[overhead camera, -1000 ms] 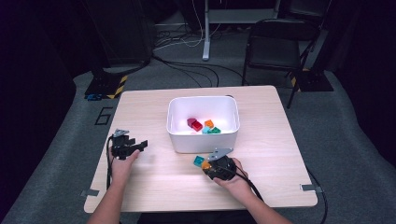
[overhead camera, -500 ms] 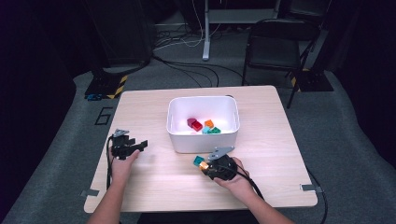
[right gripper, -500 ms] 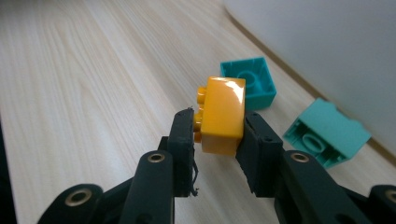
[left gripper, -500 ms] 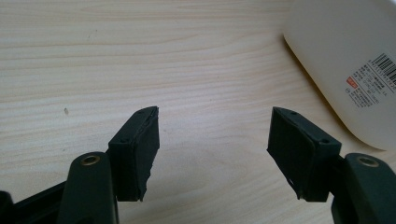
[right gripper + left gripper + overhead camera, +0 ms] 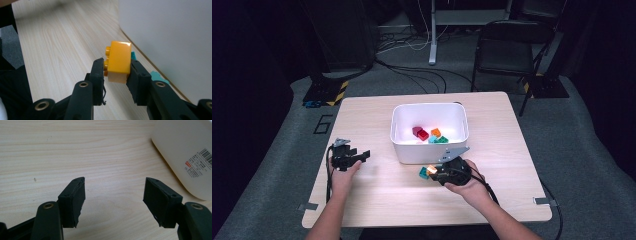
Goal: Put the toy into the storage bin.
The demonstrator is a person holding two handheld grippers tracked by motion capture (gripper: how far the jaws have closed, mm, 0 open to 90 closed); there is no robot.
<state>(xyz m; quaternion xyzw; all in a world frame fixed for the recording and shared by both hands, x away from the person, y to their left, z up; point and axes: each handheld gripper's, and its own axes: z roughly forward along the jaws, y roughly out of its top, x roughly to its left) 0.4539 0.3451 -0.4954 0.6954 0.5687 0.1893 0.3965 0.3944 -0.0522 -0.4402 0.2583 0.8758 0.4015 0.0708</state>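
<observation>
Orange brick [image 5: 119, 61] is sitting clamped between the jaws of the right gripper [image 5: 117, 75], studs facing one pad, just in front of the white bin [image 5: 430, 131] on the wooden table [image 5: 377, 190]. A teal brick [image 5: 424, 172] is lying on the table by the bin wall, just beside that gripper. The left gripper [image 5: 113, 195] is resting near the bin's other side, jaws standing wide apart and holding nothing. More bricks [image 5: 428, 134] are lying inside the bin.
</observation>
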